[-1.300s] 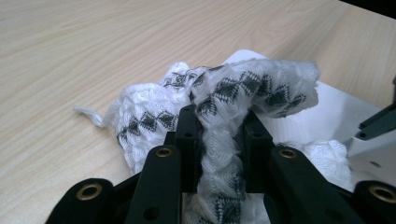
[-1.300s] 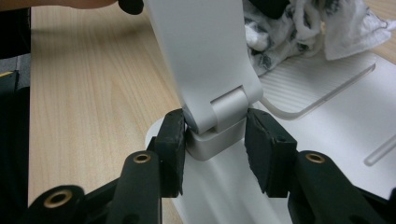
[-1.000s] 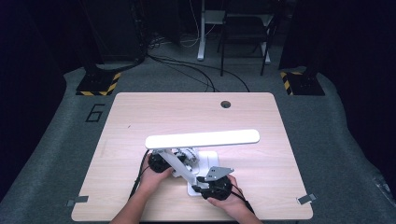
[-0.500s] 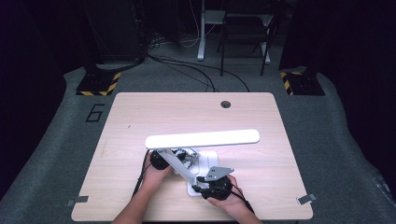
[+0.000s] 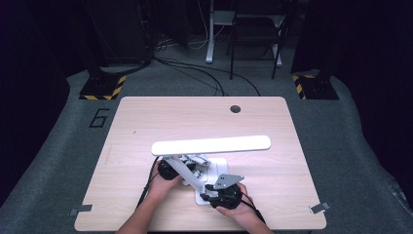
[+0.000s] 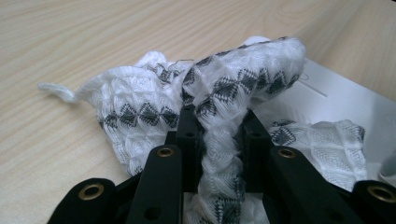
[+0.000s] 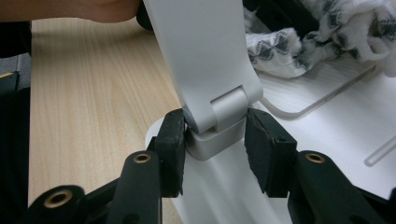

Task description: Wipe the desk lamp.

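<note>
Left fingers [image 6: 217, 135] pinch the cloth [image 6: 224, 93]; right fingers [image 7: 261, 140] clamp the lamp hinge [image 7: 219, 116].

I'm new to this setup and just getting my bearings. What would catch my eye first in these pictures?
The white desk lamp stands out, its long bright head spanning the middle of the wooden table. Near the table's front edge the right gripper clamps the hinge block at the foot of the lamp's arm. Beside it, the left gripper pinches a white cloth with dark diamond patterns, bunched partly on the lamp's flat base.
</note>
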`<state>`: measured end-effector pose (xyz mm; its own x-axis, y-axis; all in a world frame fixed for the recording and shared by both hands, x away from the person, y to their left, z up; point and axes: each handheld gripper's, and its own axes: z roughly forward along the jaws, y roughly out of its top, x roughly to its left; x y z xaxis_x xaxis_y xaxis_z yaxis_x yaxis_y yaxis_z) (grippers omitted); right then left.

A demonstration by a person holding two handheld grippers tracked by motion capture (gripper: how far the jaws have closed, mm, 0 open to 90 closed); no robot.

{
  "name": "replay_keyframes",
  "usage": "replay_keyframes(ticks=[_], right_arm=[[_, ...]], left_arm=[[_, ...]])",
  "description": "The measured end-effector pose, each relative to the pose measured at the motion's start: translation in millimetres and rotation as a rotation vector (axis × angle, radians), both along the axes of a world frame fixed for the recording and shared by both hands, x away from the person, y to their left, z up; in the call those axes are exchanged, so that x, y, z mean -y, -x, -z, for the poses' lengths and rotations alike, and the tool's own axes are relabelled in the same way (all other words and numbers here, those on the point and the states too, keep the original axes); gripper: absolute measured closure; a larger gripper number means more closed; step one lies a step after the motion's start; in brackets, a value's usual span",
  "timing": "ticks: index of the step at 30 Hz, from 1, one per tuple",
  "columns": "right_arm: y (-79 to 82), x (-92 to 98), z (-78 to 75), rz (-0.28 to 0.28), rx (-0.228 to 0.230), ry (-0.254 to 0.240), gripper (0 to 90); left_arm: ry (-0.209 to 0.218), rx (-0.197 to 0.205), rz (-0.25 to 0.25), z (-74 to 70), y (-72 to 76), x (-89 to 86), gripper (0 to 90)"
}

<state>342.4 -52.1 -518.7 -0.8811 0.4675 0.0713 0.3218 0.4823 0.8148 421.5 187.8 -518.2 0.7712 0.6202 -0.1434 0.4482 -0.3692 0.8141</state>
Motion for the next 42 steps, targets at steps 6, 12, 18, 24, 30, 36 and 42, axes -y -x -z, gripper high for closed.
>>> replay_keyframes(ticks=[6,12,18,24,30,36,42], right_arm=[[0.1,-0.1,0.0,0.000,0.000,0.001,58.9],[0.0,-0.1,-0.1,-0.001,-0.001,0.001,58.9],[0.1,-0.1,0.0,0.000,-0.001,0.000,58.9],[0.0,0.0,0.0,-0.001,-0.001,0.000,58.9],[0.0,-0.1,0.0,-0.001,-0.001,0.000,58.9],[0.0,-0.1,0.0,0.000,-0.001,0.001,58.9],[0.0,-0.1,0.0,0.000,0.000,0.000,58.9]], left_arm=[[0.012,-0.010,0.034,1.6,9.9,-2.0,74.4],[-0.011,-0.002,0.076,0.8,18.2,-2.6,74.5],[-0.011,-0.007,0.109,0.1,28.2,-1.3,74.6],[-0.004,-0.019,0.141,0.2,35.4,-2.2,74.5],[0.001,-0.021,0.162,0.7,42.0,-2.8,74.5],[-0.009,-0.012,0.136,0.5,38.1,-2.1,74.3],[-0.002,-0.003,0.092,1.8,27.6,-2.9,74.2]])
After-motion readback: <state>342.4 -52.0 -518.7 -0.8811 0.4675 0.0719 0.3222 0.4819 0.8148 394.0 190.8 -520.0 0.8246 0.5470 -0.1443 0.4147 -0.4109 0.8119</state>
